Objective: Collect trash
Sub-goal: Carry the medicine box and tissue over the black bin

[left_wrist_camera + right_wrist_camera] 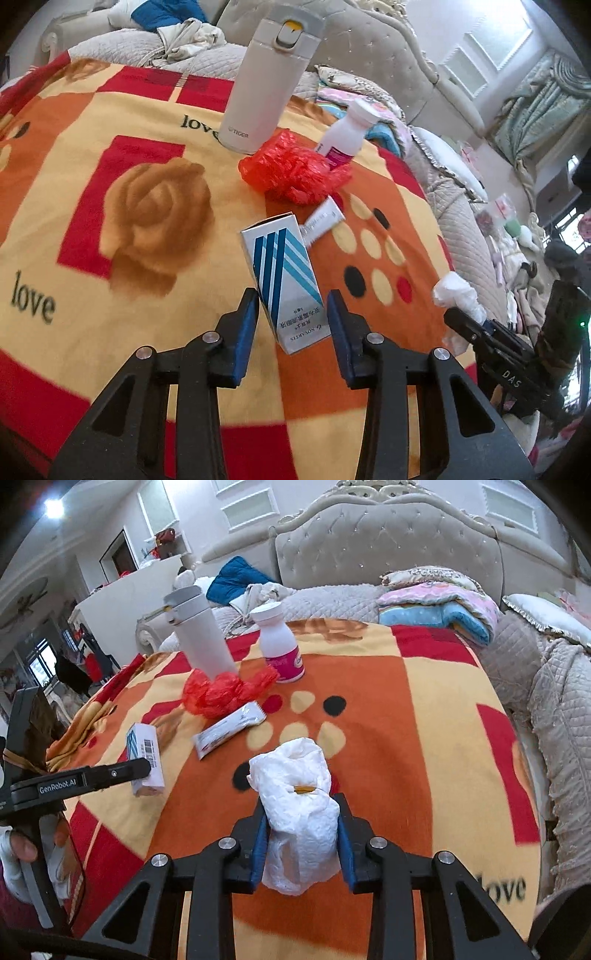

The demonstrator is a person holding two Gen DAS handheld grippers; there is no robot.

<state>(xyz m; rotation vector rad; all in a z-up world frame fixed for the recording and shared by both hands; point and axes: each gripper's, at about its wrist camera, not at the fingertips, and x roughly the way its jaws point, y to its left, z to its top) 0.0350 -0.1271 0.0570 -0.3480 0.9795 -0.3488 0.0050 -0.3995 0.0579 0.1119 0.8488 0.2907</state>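
Note:
My left gripper [293,301] is open around the near end of a white box with blue stripes [282,273], which lies on the patterned blanket [110,258]; gaps show on both sides. The box also shows in the right wrist view [144,755], with my left gripper's finger [122,771] against it. My right gripper [301,808] is shut on a crumpled white tissue [299,812]. A crumpled red plastic bag [295,170] and a white snack wrapper [323,219] lie beyond the box; both show in the right wrist view, bag [221,694] and wrapper [229,731].
A white thermos [266,81] and a white pill bottle with a pink label [345,134] stand behind the red bag. Folded bedding [439,605], pillows and a tufted headboard [388,542] are at the far end. The bed's edge drops off at the right.

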